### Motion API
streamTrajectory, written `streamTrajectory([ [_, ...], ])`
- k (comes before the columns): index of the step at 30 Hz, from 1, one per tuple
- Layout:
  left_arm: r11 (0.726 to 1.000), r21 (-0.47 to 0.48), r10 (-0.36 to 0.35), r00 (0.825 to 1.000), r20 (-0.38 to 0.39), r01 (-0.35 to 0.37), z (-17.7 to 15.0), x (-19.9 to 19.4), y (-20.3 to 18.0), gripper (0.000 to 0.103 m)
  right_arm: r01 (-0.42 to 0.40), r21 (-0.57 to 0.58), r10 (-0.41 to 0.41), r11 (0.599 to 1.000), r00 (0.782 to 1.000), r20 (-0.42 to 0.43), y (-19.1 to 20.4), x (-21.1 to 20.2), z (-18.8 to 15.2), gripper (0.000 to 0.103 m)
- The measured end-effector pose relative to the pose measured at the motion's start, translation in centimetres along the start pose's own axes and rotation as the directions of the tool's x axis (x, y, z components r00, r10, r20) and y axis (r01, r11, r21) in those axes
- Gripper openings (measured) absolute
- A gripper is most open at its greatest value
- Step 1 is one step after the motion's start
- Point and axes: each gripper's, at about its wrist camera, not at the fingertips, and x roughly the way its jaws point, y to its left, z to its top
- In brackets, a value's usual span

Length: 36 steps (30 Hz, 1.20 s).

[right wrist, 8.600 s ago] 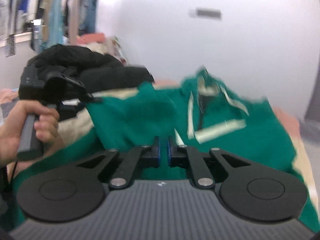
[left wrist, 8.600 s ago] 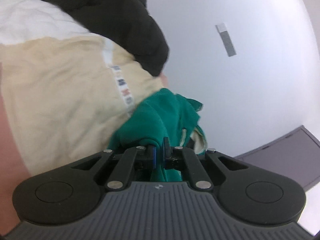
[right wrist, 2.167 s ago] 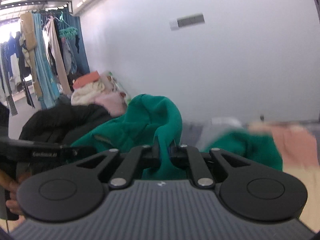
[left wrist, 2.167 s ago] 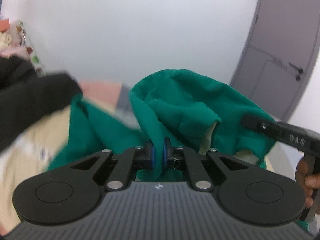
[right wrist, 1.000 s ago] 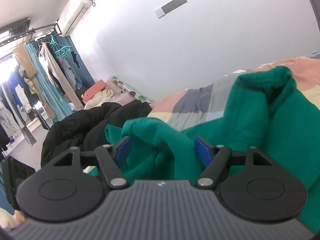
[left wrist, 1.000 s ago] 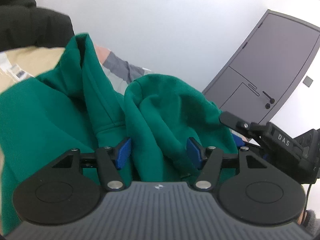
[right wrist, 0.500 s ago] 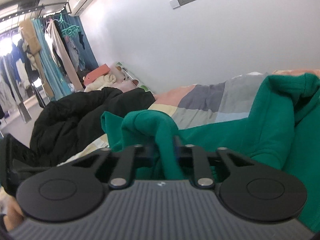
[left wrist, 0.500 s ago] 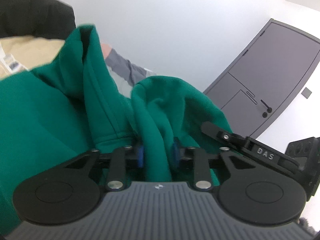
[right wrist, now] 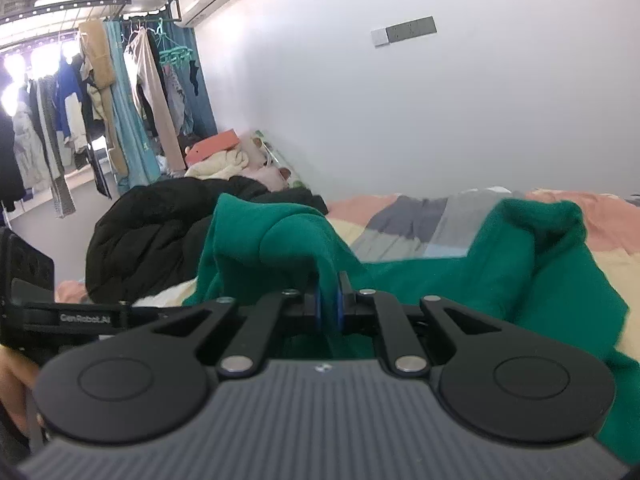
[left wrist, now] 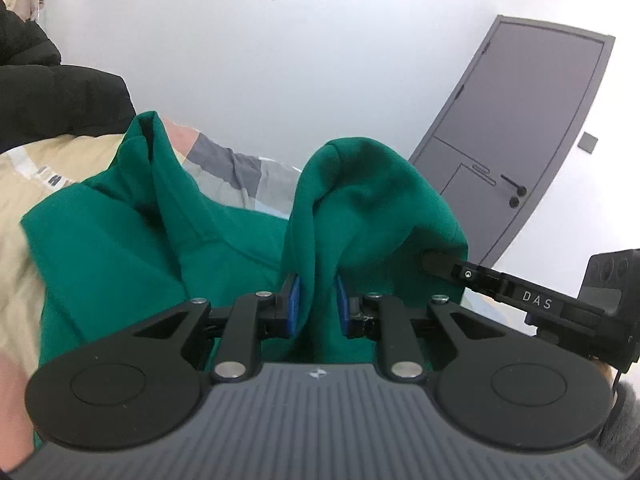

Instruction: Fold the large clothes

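- Pinching a fold of the green sweatshirt (left wrist: 372, 200), left tool (left wrist: 316, 304) has its blue pads narrow and closing on thick fabric.
- Right tool (right wrist: 329, 304) clamped nearly flat on another raised fold of the same garment.
- Sweatshirt body lies spread on the patchwork bed (right wrist: 420, 216), between both tools.
- Black jacket (right wrist: 160, 232) heaped far left on the bed.
- Grey door (left wrist: 520, 140) far right in the left view.
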Motion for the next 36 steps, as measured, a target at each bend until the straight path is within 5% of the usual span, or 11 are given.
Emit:
streamTrajectory([
  [6, 1.000, 0.015, -0.008, 0.999, -0.042, 0.008, -1.9, -2.7, -1.9, 0.023, 0.037, 0.045, -0.033, 0.998, 0.996, -0.082, 0.5, -2.7, -1.2, 0.010],
  [9, 1.000, 0.014, 0.016, 0.992, -0.121, -0.015, -3.3, -2.7, -2.6, 0.023, 0.057, 0.076, -0.046, 0.995, 0.989, -0.139, 0.6, -3.8, -2.4, 0.010],
  [16, 0.998, 0.005, 0.063, 0.972, -0.226, -0.063, -4.6, -1.8, -2.4, 0.023, 0.157, 0.052, -0.133, 0.986, 0.941, -0.310, 1.4, -4.0, -4.9, 0.011],
  [21, 0.999, -0.015, 0.026, 0.984, -0.175, -0.029, -4.1, -2.7, -2.2, 0.026, 0.156, 0.105, -0.125, 0.982, 0.959, -0.255, 0.5, -5.1, -4.3, 0.015],
  [22, 0.999, -0.021, 0.027, 0.985, -0.170, -0.031, -4.0, -2.7, -2.1, 0.032, 0.154, 0.113, -0.124, 0.982, 0.962, -0.242, 0.3, -5.3, -4.3, 0.023],
  [24, 0.999, -0.033, 0.031, 0.987, -0.159, -0.037, -3.7, -2.3, -1.7, 0.040, 0.137, 0.142, -0.106, 0.980, 0.973, -0.206, 0.0, -5.7, -4.1, 0.062],
  [25, 0.999, -0.039, 0.030, 0.988, -0.154, -0.036, -3.6, -2.2, -1.6, 0.042, 0.123, 0.161, -0.092, 0.979, 0.978, -0.187, -0.2, -5.9, -3.9, 0.067],
  [36, 0.989, -0.125, 0.071, 0.992, -0.107, -0.084, -2.3, -2.4, 1.7, 0.049, -0.039, 0.139, 0.043, 0.990, 0.999, -0.024, 2.0, -2.6, 2.4, 0.069],
])
